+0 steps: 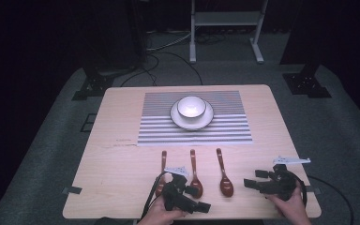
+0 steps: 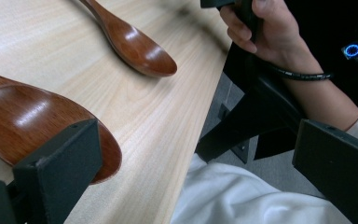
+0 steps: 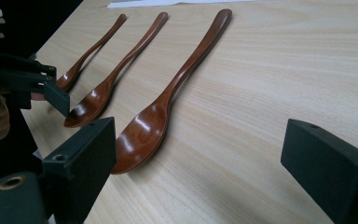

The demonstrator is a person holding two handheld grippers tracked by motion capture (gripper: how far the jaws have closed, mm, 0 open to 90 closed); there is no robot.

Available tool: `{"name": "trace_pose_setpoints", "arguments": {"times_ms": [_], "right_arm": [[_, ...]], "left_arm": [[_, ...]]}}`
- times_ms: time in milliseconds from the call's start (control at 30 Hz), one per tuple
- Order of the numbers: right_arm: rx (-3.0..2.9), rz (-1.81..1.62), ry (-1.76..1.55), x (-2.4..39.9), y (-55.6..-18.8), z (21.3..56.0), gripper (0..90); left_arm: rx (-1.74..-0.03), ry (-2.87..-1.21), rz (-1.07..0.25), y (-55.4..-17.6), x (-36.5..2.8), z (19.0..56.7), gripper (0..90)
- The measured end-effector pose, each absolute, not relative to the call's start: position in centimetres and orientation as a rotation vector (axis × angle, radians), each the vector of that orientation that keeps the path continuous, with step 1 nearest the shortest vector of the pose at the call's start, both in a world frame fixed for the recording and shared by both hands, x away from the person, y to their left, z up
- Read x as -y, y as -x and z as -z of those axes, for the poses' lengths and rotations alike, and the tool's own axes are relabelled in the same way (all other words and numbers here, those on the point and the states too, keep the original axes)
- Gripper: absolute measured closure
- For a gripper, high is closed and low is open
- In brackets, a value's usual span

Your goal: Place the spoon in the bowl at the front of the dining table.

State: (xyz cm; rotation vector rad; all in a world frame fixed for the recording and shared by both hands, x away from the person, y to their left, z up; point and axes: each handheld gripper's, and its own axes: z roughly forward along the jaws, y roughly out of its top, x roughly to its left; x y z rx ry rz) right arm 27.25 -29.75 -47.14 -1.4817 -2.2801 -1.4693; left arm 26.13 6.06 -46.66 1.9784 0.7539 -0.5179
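Three brown wooden spoons lie side by side on the light wooden table (image 1: 272, 136), bowls toward me: left spoon (image 1: 163, 161), middle spoon (image 1: 194, 176), right spoon (image 1: 224, 177). My left gripper (image 1: 199, 199) is open at the front edge and points right. One jaw hangs over the middle spoon's bowl (image 2: 32, 121); the other is past the table edge. My right gripper (image 1: 255, 178) stands open right of the right spoon (image 3: 168, 98) and points left at it, holding nothing. Farther off lie the middle spoon (image 3: 116, 74) and the left spoon (image 3: 91, 49), beside the left gripper (image 3: 28, 84).
A white bowl (image 1: 191, 107) sits on a white plate (image 1: 208, 120) on a striped placemat (image 1: 154, 126) at the table's far half. On the grey floor behind are a white stand (image 1: 225, 18), black stand feet (image 1: 91, 86) and cables. The person's hand (image 2: 265, 25) holds the right gripper.
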Motion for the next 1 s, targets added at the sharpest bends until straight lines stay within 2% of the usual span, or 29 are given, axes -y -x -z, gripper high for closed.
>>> {"name": "trace_pose_setpoints", "arguments": {"times_ms": [133,200,533,1000], "right_arm": [[2.271,1.465,1.477,29.7,-27.3,47.2,9.2],[2.264,1.468,1.473,29.7,-27.3,47.1,9.2],[2.243,1.463,1.393,28.8,-27.9,45.9,9.5],[2.372,1.351,1.283,24.4,-32.0,41.2,9.5]], "left_arm": [[-0.755,-2.003,0.518,-26.0,-5.8,46.9,0.4],[-0.762,-2.007,0.513,-26.0,-5.7,47.0,3.7],[-0.8,-2.014,0.517,-26.1,-5.7,47.5,3.8],[-0.805,-2.008,0.524,-26.2,-5.8,47.6,3.8]]}}
